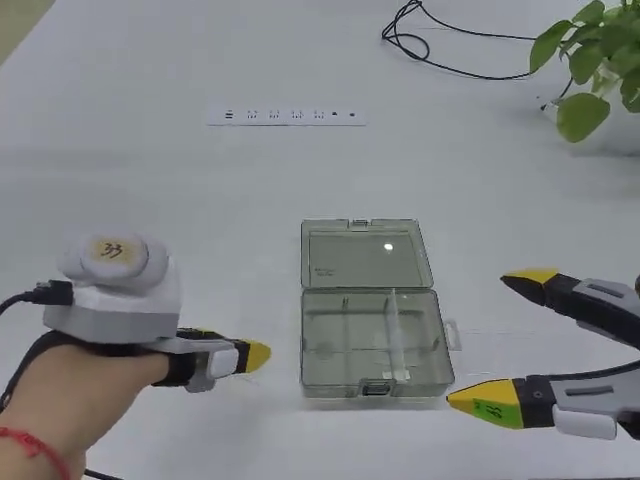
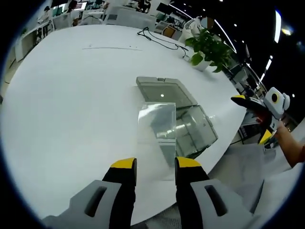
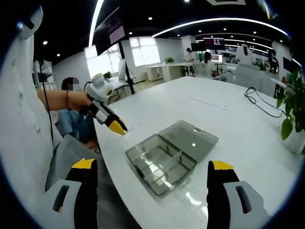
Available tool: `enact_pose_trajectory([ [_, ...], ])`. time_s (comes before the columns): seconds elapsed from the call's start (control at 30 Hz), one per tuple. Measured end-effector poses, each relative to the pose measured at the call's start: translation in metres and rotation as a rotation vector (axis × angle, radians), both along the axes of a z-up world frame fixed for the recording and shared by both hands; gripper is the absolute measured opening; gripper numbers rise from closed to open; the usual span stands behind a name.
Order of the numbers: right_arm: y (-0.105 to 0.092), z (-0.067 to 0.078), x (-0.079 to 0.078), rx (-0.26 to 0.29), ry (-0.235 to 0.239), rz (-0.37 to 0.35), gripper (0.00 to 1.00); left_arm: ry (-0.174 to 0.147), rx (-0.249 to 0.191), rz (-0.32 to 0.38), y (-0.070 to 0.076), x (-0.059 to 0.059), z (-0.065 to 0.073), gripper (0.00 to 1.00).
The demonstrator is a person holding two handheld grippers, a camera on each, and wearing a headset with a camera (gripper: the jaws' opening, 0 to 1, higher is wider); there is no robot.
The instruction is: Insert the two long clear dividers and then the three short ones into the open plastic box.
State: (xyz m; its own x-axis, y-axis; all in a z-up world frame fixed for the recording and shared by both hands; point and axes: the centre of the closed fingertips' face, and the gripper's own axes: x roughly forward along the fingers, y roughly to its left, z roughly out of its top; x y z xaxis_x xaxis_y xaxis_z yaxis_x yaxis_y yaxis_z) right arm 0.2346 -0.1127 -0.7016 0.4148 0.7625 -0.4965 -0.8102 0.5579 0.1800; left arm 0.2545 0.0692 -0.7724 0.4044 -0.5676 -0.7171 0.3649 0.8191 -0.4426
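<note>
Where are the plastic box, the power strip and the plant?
plastic box (image 1: 366,256): head view, on its open lid.
power strip (image 1: 287,115): head view, on the middle of its top face.
plant (image 1: 582,116): head view, on a large lower leaf.

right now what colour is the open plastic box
The box is smoky translucent grey, clearest in the head view.

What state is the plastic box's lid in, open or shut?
Open. The lid lies flat on the table beyond the plastic box, leaving its inside and a standing clear divider exposed.
</note>
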Motion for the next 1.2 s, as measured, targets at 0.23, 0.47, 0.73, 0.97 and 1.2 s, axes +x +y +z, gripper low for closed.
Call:
enact_pose_trajectory([
  [0.23,0.015,0.011,0.004,0.031,0.047,-0.049,0.91,-0.050,-0.120,0.003,-0.021,0.001,0.026,0.30],
  [0.47,0.036,0.030,0.012,0.104,0.080,-0.116,0.75,-0.103,-0.216,0.002,-0.042,0.004,0.047,0.30],
  [0.73,0.054,0.045,0.028,0.181,0.098,-0.201,0.49,-0.153,-0.303,-0.011,-0.063,0.007,0.068,0.30],
  [0.97,0.072,0.043,0.030,0.212,0.137,-0.224,0.32,-0.179,-0.323,-0.041,-0.074,0.007,0.076,0.30],
  [1.2,0.081,0.038,0.029,0.209,0.155,-0.238,0.24,-0.217,-0.312,-0.079,-0.083,0.006,0.083,0.30],
])
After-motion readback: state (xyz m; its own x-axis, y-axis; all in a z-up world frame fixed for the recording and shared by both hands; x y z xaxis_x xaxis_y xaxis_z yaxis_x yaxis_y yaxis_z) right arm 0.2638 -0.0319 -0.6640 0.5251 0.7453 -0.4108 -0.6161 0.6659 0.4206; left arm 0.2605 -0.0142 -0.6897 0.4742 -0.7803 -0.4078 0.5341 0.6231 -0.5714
